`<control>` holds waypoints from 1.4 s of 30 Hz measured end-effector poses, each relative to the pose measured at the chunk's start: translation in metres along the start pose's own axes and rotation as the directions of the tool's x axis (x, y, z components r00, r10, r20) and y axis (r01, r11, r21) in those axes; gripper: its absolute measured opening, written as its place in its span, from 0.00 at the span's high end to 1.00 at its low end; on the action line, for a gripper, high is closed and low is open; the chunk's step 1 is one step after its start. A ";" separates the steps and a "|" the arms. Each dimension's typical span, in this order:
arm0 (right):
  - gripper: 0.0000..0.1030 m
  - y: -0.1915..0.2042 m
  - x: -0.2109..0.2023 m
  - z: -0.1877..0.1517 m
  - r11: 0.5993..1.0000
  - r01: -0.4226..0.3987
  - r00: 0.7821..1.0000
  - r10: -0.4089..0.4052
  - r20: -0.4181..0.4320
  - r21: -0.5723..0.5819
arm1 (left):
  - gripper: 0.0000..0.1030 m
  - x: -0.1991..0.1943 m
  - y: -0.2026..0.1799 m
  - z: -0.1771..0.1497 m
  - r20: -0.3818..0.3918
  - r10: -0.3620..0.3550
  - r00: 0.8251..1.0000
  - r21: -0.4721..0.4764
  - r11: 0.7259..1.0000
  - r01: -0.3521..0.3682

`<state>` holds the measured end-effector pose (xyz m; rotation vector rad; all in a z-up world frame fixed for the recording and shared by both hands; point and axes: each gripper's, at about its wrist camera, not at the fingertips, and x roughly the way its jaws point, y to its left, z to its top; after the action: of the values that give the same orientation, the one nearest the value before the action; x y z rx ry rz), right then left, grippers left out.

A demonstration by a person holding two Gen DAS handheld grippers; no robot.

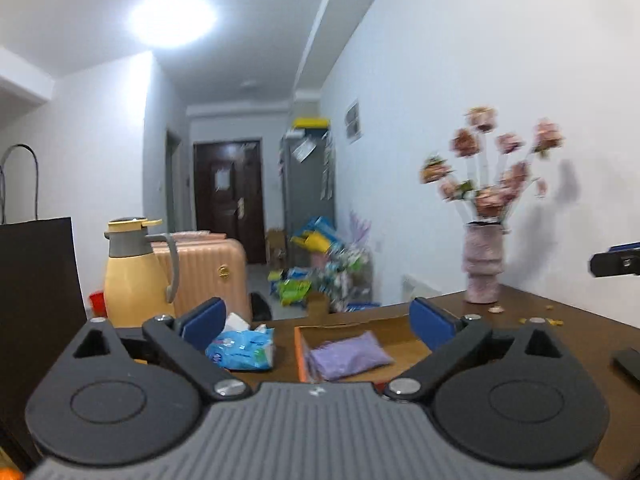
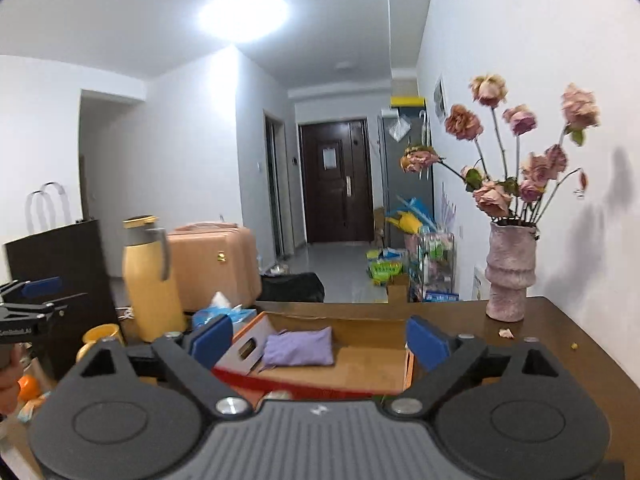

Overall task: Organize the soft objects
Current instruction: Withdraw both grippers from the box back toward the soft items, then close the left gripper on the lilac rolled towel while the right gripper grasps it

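Here, from the left wrist, we see our left claw (image 1: 318, 322) spread wide and empty, held nearly level above the table (image 1: 560, 320); the purple soft pouch (image 1: 348, 354) lies in the orange-edged box (image 1: 300, 356). From the right wrist, our right claw (image 2: 320, 340) gapes empty too. We judge the pouch stowed; next we need another soft item, perhaps the blue tissue pack (image 1: 244, 350).

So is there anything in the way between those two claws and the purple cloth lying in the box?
Nothing visible is. The purple cloth lies in the open-topped box, and both the left gripper and right gripper are open and empty. Only the box's near rim lies between them and it.
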<state>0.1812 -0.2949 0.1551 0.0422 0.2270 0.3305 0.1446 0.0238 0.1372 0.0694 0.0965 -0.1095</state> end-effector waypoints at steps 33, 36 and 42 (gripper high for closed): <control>0.18 0.032 -0.003 -0.154 0.992 -0.024 0.981 0.048 -0.189 0.125 | 0.03 0.024 -0.009 -0.135 -0.271 -0.072 0.960 -0.139 0.990 0.036; 0.40 0.041 0.041 -0.141 0.981 -0.115 0.966 0.147 -0.214 0.155 | 0.22 0.063 0.007 -0.130 -0.316 -0.076 0.946 -0.178 0.984 0.019; 0.63 0.057 0.149 -0.133 0.955 -0.173 0.922 0.243 -0.300 0.242 | 0.45 0.136 0.039 -0.142 -0.444 -0.184 0.877 -0.347 0.937 0.021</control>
<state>0.2701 -0.1915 -0.0024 0.2248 0.5908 0.5269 0.2704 0.0584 -0.0153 -0.2533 0.6091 -0.1820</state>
